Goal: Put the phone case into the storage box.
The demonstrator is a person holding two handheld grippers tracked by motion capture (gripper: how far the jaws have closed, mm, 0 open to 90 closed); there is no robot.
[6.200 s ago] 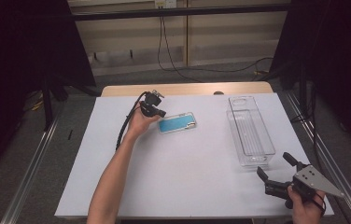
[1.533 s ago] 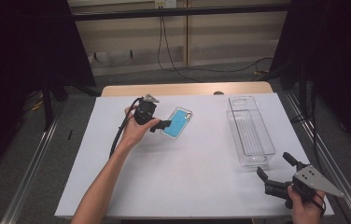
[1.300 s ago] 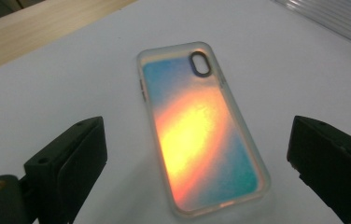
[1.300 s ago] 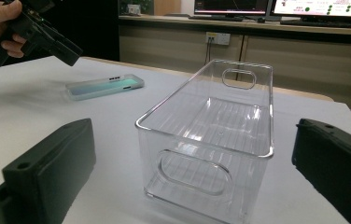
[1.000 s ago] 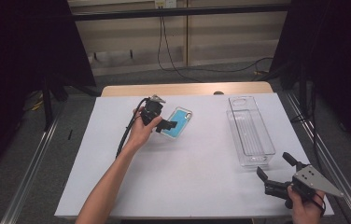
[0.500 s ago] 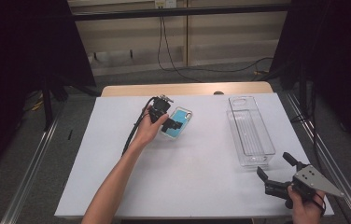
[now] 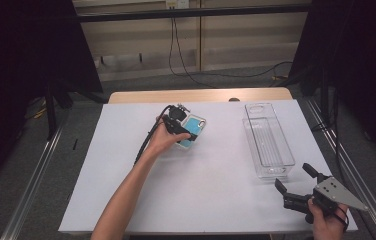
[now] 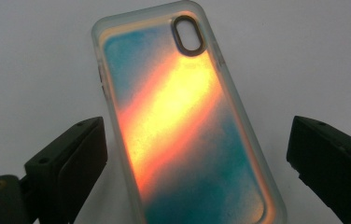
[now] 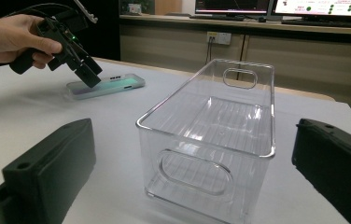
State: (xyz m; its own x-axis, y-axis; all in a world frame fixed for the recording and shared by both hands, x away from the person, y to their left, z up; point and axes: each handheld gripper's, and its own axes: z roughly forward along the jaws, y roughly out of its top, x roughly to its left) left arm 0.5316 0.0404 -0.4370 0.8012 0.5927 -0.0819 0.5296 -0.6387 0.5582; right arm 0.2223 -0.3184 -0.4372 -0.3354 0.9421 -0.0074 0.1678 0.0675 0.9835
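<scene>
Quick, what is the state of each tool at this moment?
Left tool: open, jaws on either side of the phone case, not gripping it.
Right tool: open, holding nothing, facing the clear bin.

White tabletop (image 7: 211, 195) w/ wooden edge (image 7: 201, 95) at far side, grey carpet floor (image 7: 21, 165) around it. Beige panelled wall (image 7: 236, 45) behind w/ black cables (image 7: 186, 60) hanging; dark curtains (image 7: 21, 60) both sides. Monitors (image 9: 276, 5) on a back counter.
</scene>
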